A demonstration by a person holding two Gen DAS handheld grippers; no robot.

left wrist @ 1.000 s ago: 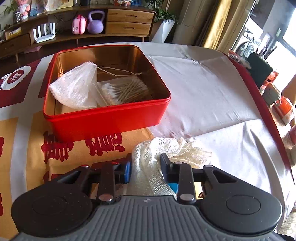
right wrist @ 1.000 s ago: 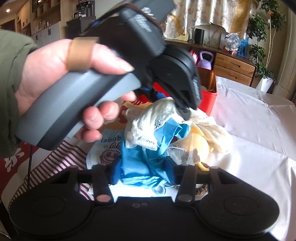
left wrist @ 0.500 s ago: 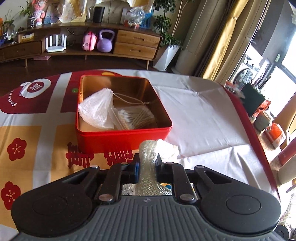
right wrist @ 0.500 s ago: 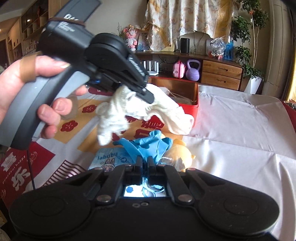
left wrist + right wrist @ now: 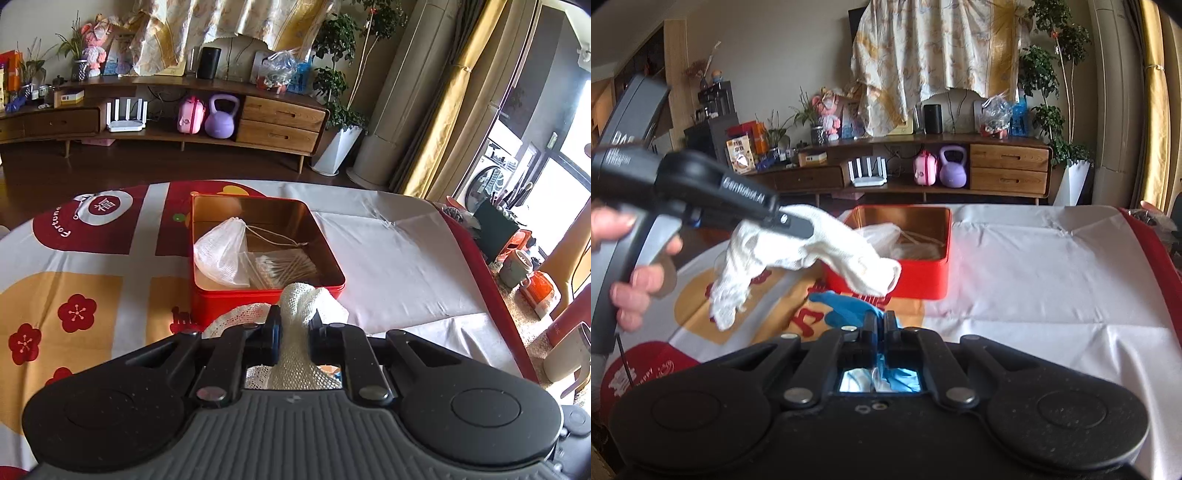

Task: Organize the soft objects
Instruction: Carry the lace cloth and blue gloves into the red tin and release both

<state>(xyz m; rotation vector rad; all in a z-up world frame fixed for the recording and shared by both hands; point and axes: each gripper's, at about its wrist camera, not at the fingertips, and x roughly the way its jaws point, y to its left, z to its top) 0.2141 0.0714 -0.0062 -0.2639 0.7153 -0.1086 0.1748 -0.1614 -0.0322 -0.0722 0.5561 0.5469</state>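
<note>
Left wrist view: red tin (image 5: 325,288) lies just ahead of left gripper (image 5: 293,326), clamped on dangling white knit glove (image 5: 299,306); right gripper (image 5: 880,325), farther back, pinches blue glove (image 5: 849,308) tight.

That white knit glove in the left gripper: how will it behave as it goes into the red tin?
Probably floppy: in the right wrist view the white glove droops on both sides of the left gripper. Likely light, held by one pinch. Its open knit may snag the rim of the red tin.
</note>
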